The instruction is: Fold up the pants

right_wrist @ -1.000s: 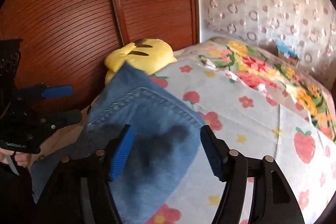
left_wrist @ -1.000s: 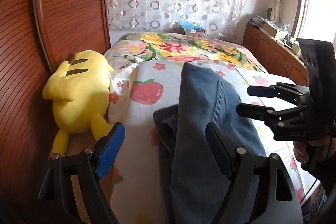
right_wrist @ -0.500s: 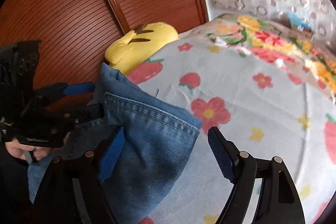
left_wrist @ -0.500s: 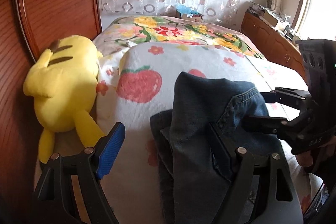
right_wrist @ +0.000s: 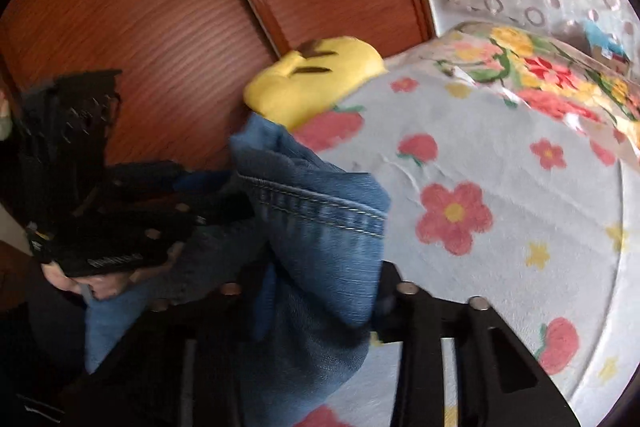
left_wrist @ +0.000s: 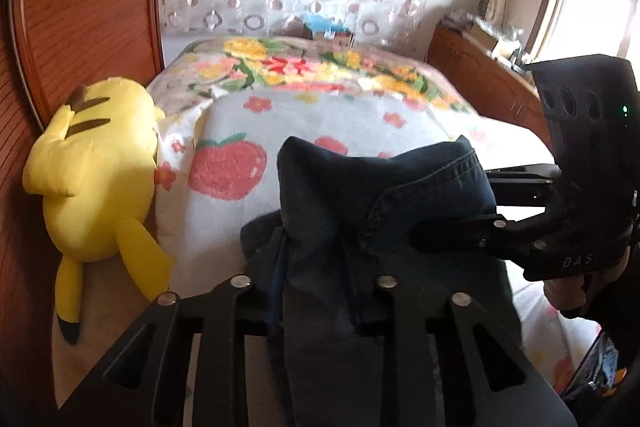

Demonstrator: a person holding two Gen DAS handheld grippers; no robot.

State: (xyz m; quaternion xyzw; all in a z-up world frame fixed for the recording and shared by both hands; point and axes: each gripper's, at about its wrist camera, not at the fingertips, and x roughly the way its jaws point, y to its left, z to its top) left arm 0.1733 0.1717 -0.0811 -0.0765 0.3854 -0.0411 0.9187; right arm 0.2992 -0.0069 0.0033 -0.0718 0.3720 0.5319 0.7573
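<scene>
Left wrist view: my left gripper points down at the bed, jaws closing on the pants bunched between them; my right gripper bites the waistband at three o'clock.
Right wrist view: jaws closing on denim; only here the waistband's pale stitching shows; yellow plush toy at twelve o'clock.
</scene>
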